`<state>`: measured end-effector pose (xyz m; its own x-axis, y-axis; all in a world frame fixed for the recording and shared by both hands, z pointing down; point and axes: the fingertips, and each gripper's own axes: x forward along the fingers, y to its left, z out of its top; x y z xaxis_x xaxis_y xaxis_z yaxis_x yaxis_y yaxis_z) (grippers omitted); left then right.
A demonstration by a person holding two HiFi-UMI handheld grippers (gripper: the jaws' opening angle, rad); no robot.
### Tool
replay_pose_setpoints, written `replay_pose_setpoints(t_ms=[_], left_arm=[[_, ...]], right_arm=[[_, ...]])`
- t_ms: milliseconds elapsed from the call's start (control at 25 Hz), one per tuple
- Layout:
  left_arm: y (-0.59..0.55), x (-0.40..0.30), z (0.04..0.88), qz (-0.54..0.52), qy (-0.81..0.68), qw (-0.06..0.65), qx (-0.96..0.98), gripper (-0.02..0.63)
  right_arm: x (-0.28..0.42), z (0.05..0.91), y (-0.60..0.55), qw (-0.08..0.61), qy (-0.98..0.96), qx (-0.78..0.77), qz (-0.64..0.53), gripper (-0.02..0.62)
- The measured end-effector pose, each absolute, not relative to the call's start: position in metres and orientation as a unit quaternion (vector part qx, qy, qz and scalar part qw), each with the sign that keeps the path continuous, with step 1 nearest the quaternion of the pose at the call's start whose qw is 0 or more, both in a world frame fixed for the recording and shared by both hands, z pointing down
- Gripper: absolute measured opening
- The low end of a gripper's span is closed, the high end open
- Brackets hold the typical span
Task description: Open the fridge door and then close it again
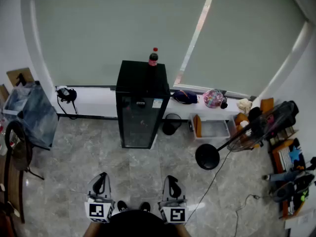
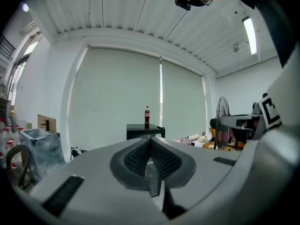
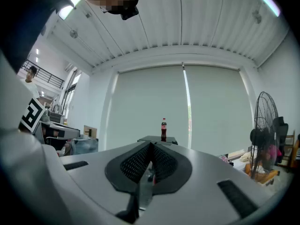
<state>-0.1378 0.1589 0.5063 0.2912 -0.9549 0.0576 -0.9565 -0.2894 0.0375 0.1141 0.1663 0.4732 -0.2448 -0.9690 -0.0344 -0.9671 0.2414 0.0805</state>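
Black and boxy, the glass-fronted fridge [image 1: 142, 107] stands shut by the far wall, a cola bottle [image 1: 153, 57] upright on its flat top. My left gripper [image 1: 100, 179] and right gripper [image 1: 172, 181] point level toward it from well back, mesh-textured jaws pressed together on nothing.

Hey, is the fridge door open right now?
No, the fridge door sits flush against the fridge, with no gap showing in the head view.
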Motion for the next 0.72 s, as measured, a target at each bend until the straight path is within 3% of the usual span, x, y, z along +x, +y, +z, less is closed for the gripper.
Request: replay_pose_setpoints(t_ms=[720], left_arm=[[0.1567,-0.132,0.5021,0.035,-0.595,0.036,0.802,0.009]], right_arm=[[0.1139,0.4783,0.1653,0.01,-0.792,0.609,-0.029,0.002]])
